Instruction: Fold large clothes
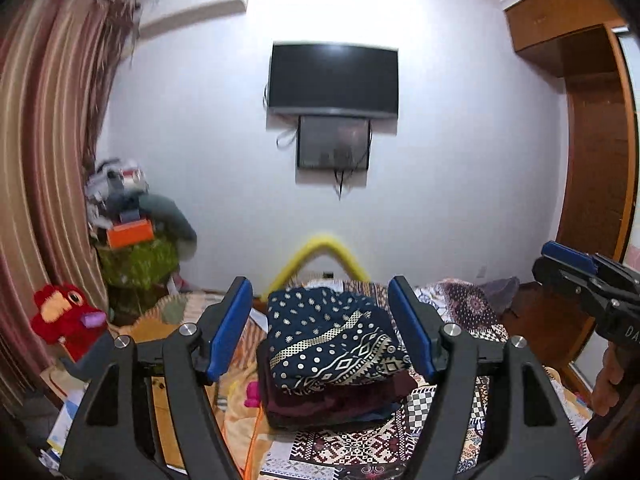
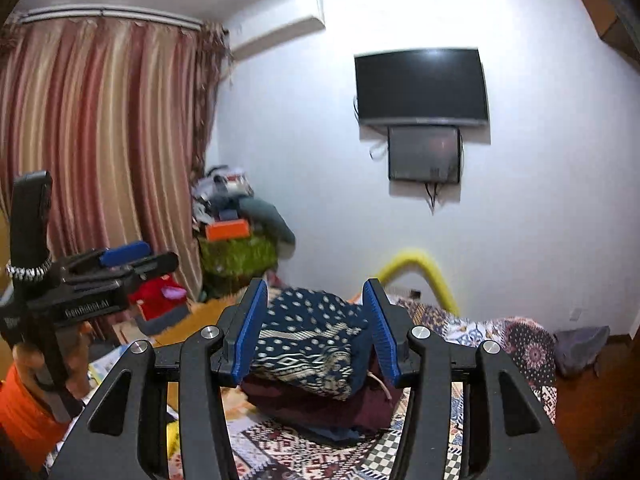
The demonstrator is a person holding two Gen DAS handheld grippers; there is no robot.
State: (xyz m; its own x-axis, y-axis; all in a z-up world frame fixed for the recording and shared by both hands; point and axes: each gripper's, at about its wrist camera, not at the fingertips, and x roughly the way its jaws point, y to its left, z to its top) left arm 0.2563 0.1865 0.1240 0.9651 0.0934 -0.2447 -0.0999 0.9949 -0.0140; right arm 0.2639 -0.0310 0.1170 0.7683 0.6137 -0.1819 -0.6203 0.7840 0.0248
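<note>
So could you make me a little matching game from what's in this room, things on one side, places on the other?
Things:
1. television
2. navy patterned cloth
3. red plush toy
4. curtain

Places:
A. top of the folded pile on the bed
B. over the window, left
C. high on the white wall
D. low, beside the curtain

Pairs: 1-C, 2-A, 3-D, 4-B

The stack of folded clothes (image 1: 332, 354) is hiding its lower layers, so how many pieces lie under the dark blue patterned one is unclear. The yellow tube (image 1: 320, 250) is blurring, its ends disappearing behind the stack. The corner pile (image 1: 128, 216) is smearing beyond telling. The wardrobe (image 1: 592, 120) is running off the frame's right edge.
</note>
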